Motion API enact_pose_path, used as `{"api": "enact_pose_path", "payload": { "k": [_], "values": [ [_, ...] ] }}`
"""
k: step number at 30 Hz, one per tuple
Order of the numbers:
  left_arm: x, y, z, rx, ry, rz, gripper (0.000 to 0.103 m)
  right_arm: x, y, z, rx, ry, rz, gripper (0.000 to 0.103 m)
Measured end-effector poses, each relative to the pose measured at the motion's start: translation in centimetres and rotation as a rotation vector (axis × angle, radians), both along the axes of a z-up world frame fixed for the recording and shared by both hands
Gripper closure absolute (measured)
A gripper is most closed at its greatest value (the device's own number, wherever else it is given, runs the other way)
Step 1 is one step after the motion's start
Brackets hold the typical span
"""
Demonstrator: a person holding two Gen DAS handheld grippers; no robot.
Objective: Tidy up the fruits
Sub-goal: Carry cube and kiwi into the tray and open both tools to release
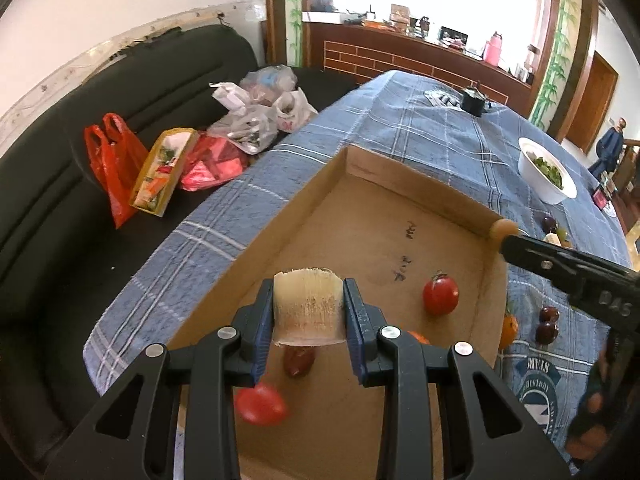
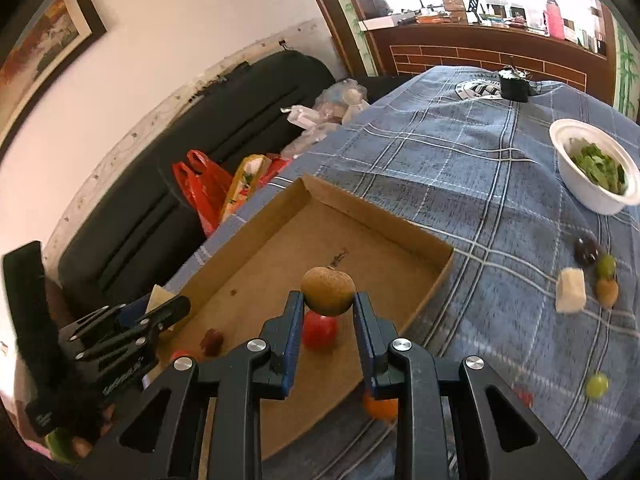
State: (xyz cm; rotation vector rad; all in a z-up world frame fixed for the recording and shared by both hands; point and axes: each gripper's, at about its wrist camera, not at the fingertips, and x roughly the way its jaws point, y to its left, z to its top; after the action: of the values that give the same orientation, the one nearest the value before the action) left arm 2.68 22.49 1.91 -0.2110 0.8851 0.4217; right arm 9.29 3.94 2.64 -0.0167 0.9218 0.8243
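A shallow cardboard tray (image 1: 360, 168) lies on the blue checked tablecloth. My left gripper (image 1: 309, 304) is shut on a pale sugarcane chunk (image 1: 308, 304), held over the tray's near left part. Under it lie a red tomato (image 1: 440, 295), another tomato (image 1: 260, 403) and a dark red date (image 1: 298, 360). My right gripper (image 2: 327, 308) is shut on a round brown longan (image 2: 328, 290) above the tray (image 2: 360, 208), over a red tomato (image 2: 318, 330). The right gripper's tip with the longan (image 1: 505, 230) shows at the tray's right wall in the left wrist view.
On the cloth right of the tray lie a sugarcane piece (image 2: 570, 290), green grapes (image 2: 597, 385), a dark plum (image 2: 586, 251), a brown longan (image 2: 607, 291) and a small orange fruit (image 2: 380, 407). A white bowl of greens (image 2: 592, 164) stands farther back. Plastic bags (image 1: 116, 160) sit on a black sofa at left.
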Motion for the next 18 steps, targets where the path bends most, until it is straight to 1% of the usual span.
{"api": "enact_pose_path", "payload": {
  "k": [4,8,10,12,14,16,18],
  "values": [
    [1.9,-0.3,-1.4,-0.031,0.042,-0.02,0.073,1.6,1.5,-1.6,-0.053,0.003,-0.004,0.078],
    [3.2,-0.5,-2.8,-0.044,0.091,-0.03,0.073,2.8,2.6,-3.1,-0.1,0.009,-0.004,0.078],
    [3.6,-0.5,-3.5,-0.045,0.113,-0.031,0.073,3.0,3.3,-3.8,-0.125,0.003,0.005,0.078],
    [3.9,-0.4,-3.9,-0.062,0.129,-0.031,0.073,3.2,3.9,-4.4,-0.153,-0.002,0.013,0.077],
    [4.0,-0.4,-4.0,-0.059,0.141,-0.029,0.073,3.2,4.4,-5.0,-0.176,-0.013,0.022,0.077],
    [4.4,-0.3,-4.5,-0.074,0.17,-0.033,0.073,3.2,4.9,-5.5,-0.195,-0.018,0.031,0.077],
    [4.8,-0.1,-5.1,-0.097,0.208,-0.042,0.073,3.2,5.1,-5.7,-0.199,-0.021,0.034,0.075]
  ]
}}
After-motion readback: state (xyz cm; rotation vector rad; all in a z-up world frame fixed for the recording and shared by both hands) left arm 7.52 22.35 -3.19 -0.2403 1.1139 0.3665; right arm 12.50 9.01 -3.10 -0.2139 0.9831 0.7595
